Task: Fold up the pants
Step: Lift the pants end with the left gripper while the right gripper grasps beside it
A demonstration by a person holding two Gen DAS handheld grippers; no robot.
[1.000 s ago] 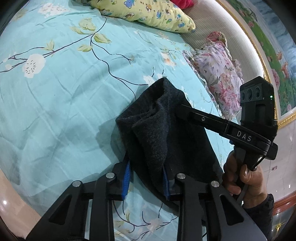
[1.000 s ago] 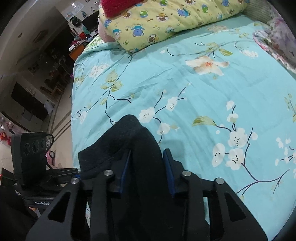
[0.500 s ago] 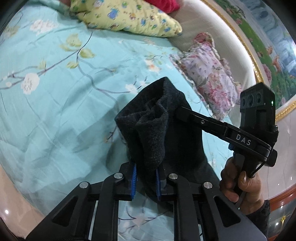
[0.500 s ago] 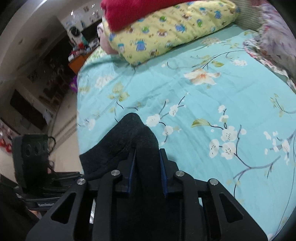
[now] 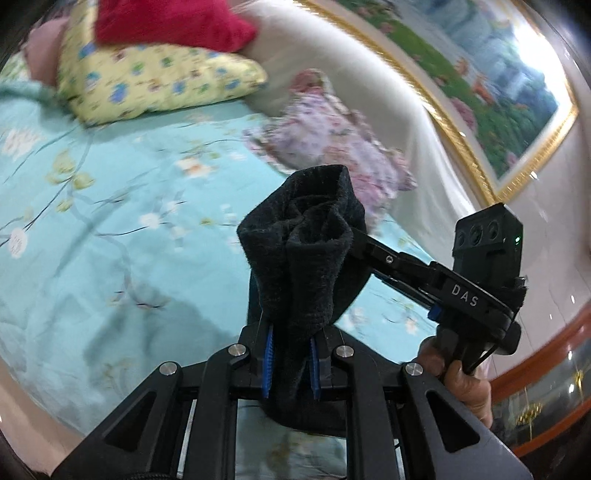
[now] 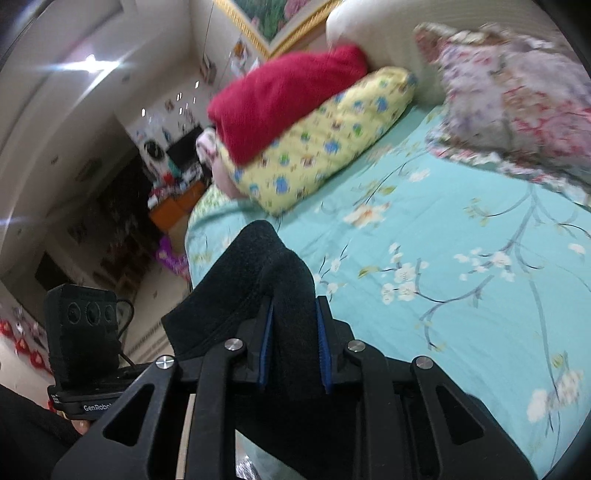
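The left gripper (image 5: 290, 363) has its blue-padded fingers (image 5: 267, 363) pressed onto a bunched fold of the black pants (image 5: 306, 251), which stand up above the floral teal bedsheet (image 5: 110, 221). The right gripper (image 6: 291, 345) likewise pinches the pants (image 6: 258, 280) between its pads (its far end is seen entering the cloth from 3 o'clock in the left wrist view). A yellow pillow (image 5: 147, 85) under a red cushion (image 5: 166, 22) lies at 11 o'clock, a floral pillow (image 5: 332, 136) at 12 o'clock.

Open bedsheet (image 6: 461, 295) ahead; pillows (image 6: 325, 147) crowd the headboard (image 5: 332, 62).
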